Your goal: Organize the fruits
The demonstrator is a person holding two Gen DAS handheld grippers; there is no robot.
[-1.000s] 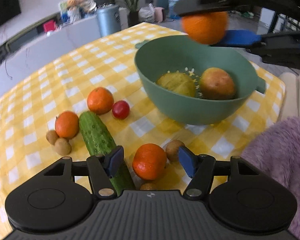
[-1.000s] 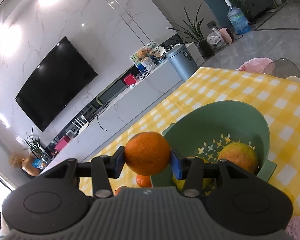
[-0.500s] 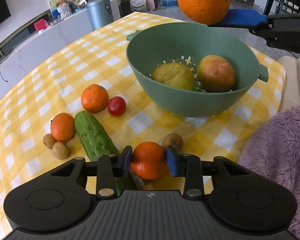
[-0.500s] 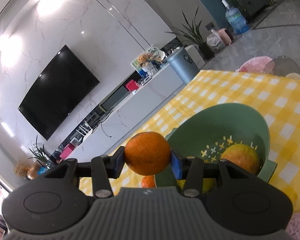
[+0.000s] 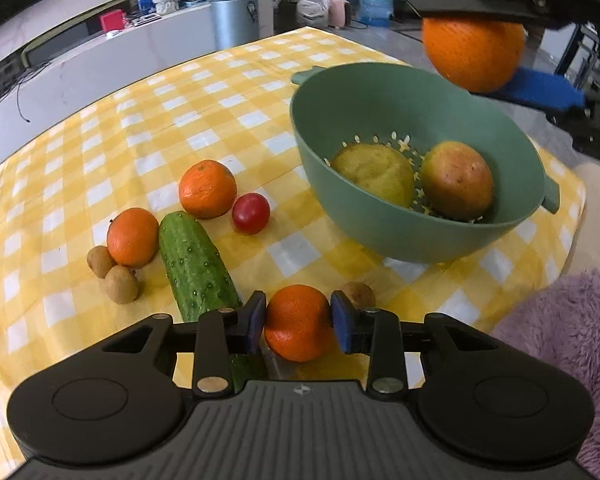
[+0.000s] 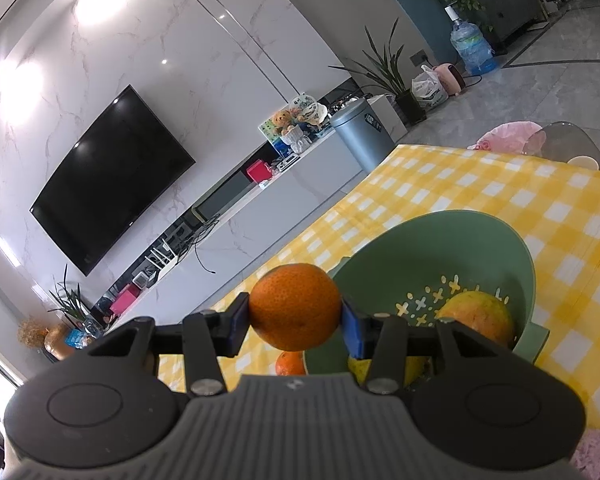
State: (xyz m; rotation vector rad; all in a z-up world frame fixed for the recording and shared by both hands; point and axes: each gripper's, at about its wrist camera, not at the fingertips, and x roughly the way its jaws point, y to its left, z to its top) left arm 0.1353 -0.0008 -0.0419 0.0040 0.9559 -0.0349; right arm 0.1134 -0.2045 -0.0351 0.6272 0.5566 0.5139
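Our left hand-held gripper [image 5: 299, 322] has just clenched on a counter tangerine [image 5: 298, 322], the green colander [image 5: 380, 240] just ahead; our right hand-held gripper [image 6: 296, 322] grasps another orange [image 6: 295, 306] above it.

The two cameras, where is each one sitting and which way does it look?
Left wrist view: sits on the left tool, looks down at the checked table; its blue pads have just closed on a mandarin.
Right wrist view: sits on the right tool, looks over the table toward the TV wall, gripping an orange.
Both show the green colander.
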